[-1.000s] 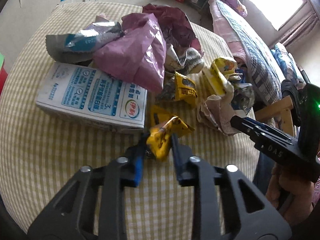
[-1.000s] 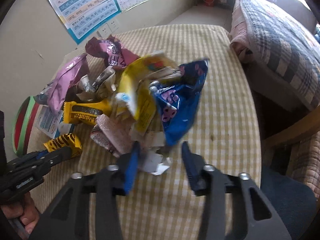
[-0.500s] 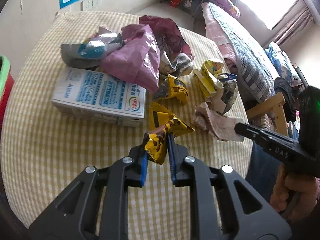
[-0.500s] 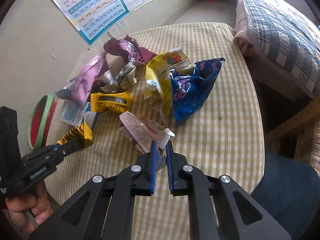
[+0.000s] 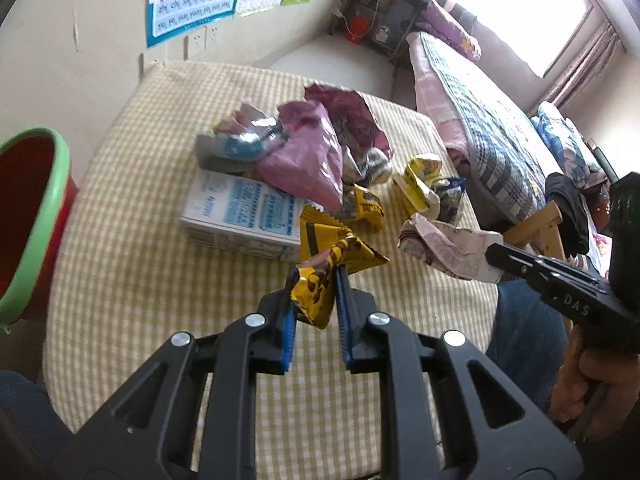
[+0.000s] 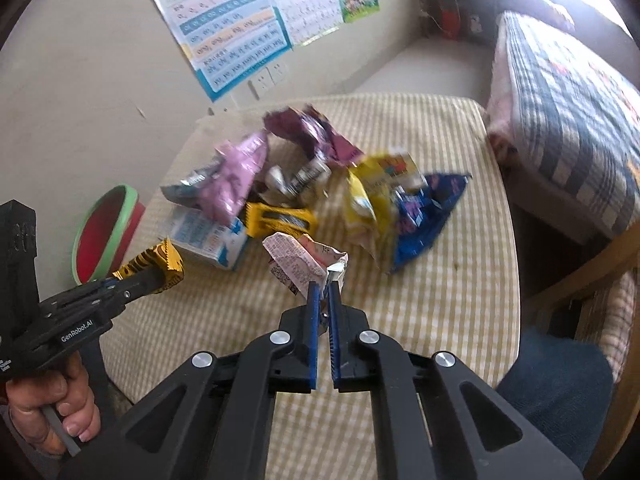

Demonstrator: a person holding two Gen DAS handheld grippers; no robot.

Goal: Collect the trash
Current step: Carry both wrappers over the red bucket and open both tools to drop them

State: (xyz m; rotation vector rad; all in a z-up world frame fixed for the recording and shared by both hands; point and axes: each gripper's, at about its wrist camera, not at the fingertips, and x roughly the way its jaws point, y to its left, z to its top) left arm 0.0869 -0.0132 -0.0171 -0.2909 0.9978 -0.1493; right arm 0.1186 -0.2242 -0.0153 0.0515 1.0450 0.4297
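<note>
Now both tools are clenching trash: the left gripper [image 5: 314,294] is pinching a yellow wrapper [image 5: 316,292], the right gripper [image 6: 323,300] a pink wrapper [image 6: 298,260]. Next, probably, each is needing carrying to the red bin [image 5: 28,216] left of the pile, then releasing.

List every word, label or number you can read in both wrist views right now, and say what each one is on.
"DAS": on the black body of the right gripper, left wrist view.
"GenRobot.AI": on the body of the left gripper, right wrist view.
Wall posters: rows of letters, too blurred to read.
Blue-and-white carton: print too small to read.
Yellow wrapper, pink-printed wrapper, blue bag: illegible.
</note>
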